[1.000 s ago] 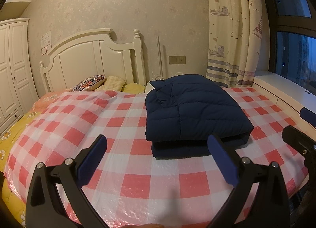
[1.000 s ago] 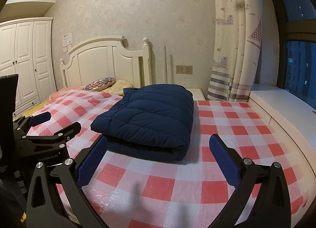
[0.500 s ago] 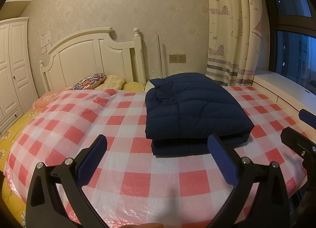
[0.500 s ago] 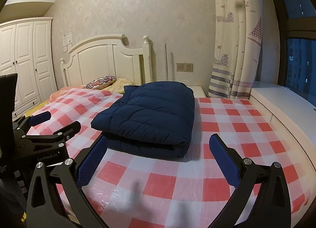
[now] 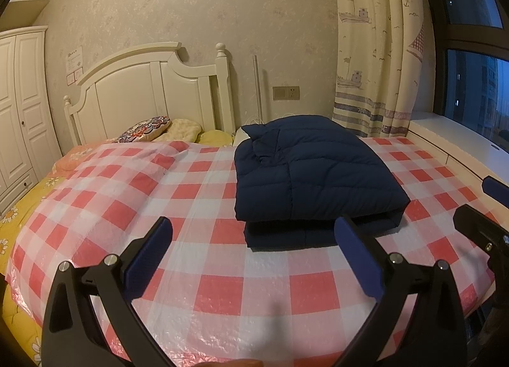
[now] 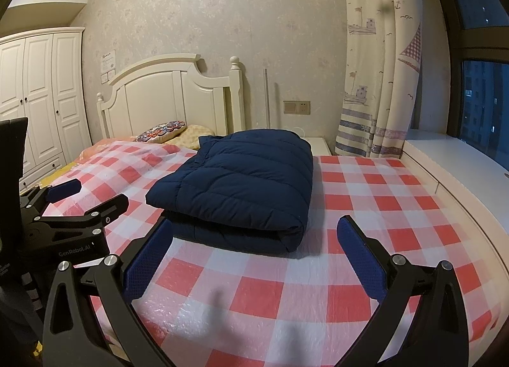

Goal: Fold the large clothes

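Navy quilted down jacket [image 5: 311, 176], folded into a thick rectangular bundle with one layer doubled over another, lying on the bed's red-and-white checked plastic cover [image 5: 203, 195], right of centre and toward the headboard end; collar end toward the white headboard [image 5: 149, 93], folded edge toward the cameras. Left hand-held gripper [image 5: 253, 249]: jaws spread wide, blue pads holding nothing, poised above the cover short of the jacket's near edge, apart from it. Right hand-held gripper [image 6: 254, 247]: jaws likewise spread wide and holding nothing, above the cover in front of the jacket's rolled fold, its left pad close beside the bundle's near corner; contact cannot be told. Each hand-held gripper shows at the edge of the other's view. Patterned cushion [image 5: 144, 128] and yellow pillow [image 5: 186, 130] at the head of the bed. White wardrobe [image 6: 35, 96] at left; sailboat-print curtain [image 5: 375, 48] and dark window [image 5: 470, 90] at right
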A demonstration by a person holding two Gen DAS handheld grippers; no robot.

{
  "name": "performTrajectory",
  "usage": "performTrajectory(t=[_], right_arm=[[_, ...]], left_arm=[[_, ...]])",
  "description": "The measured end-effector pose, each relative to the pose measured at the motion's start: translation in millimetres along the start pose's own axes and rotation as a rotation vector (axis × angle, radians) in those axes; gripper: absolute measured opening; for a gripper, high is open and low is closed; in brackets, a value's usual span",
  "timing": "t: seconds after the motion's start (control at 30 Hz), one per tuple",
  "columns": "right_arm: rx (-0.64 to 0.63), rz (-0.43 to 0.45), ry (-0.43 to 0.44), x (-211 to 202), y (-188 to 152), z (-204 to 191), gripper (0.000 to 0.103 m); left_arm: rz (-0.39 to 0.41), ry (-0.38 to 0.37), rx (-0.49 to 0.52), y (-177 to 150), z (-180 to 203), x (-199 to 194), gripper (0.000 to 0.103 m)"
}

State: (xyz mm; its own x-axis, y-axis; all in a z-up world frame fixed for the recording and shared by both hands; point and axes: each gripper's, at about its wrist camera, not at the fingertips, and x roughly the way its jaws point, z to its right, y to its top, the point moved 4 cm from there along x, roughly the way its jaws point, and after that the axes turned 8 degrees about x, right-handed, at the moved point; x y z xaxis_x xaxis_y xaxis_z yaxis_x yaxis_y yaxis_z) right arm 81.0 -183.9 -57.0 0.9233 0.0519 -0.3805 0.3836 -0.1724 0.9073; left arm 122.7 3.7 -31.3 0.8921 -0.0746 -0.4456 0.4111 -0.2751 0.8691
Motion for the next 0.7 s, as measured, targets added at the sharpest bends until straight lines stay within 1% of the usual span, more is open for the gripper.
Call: performTrajectory(t=[0.7], right_arm=[[0.002,-0.003,-0.005,-0.5,-2.1,-1.3,0.099]], left_arm=[[0.002,-0.002,-0.001,-0.3,-0.6,-0.4,0.101]])
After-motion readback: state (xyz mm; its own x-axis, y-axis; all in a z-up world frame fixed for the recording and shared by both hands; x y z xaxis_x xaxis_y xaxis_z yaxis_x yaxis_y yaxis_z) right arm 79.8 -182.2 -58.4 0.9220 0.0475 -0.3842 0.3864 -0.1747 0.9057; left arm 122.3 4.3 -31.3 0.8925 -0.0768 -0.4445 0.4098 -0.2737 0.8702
